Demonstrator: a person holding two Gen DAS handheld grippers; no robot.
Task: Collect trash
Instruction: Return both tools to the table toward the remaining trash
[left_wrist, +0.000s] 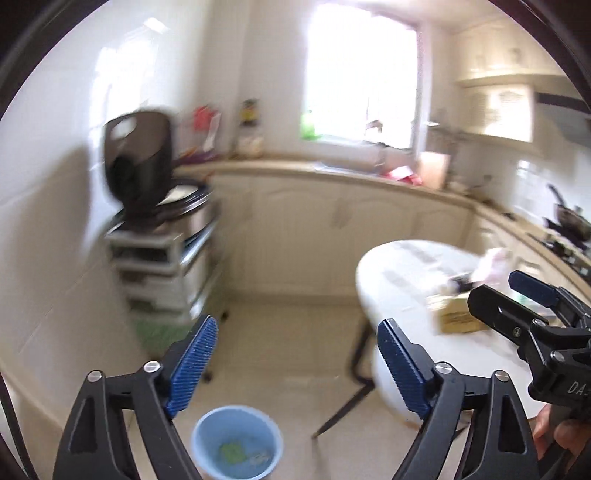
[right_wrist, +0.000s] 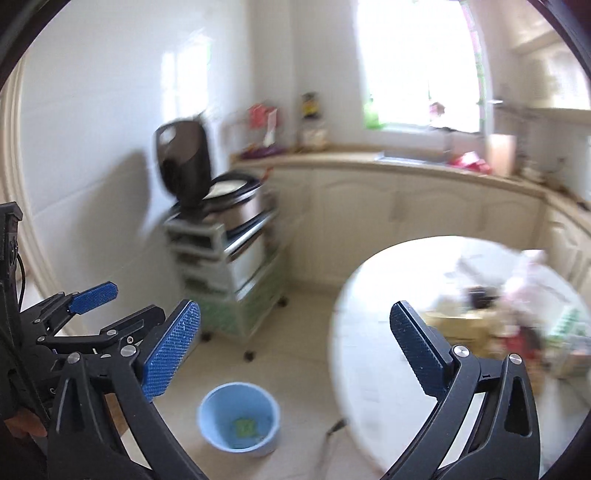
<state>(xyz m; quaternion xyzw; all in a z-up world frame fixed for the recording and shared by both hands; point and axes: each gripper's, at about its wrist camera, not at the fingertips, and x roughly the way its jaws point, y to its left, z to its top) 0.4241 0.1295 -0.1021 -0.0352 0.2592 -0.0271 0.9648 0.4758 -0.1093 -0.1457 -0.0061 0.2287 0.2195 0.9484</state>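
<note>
A light blue bin (left_wrist: 238, 441) stands on the tiled floor below my left gripper (left_wrist: 297, 332); a green scrap (left_wrist: 231, 451) and a pale scrap lie inside it. The bin also shows in the right wrist view (right_wrist: 239, 419). My left gripper is open and empty above the floor, left of the white round table (left_wrist: 399, 280). My right gripper (right_wrist: 295, 321) is open and empty, over the table's left edge (right_wrist: 354, 332). Blurred clutter lies on the table: a yellowish box (left_wrist: 456, 317) (right_wrist: 461, 328) and a pink bag (right_wrist: 524, 284).
A wheeled shelf cart (left_wrist: 162, 266) with an open rice cooker (left_wrist: 144, 166) stands by the left wall. Cream cabinets and a counter (left_wrist: 332, 173) run along the back under a window. A stove with a pan (left_wrist: 570, 221) is at the far right.
</note>
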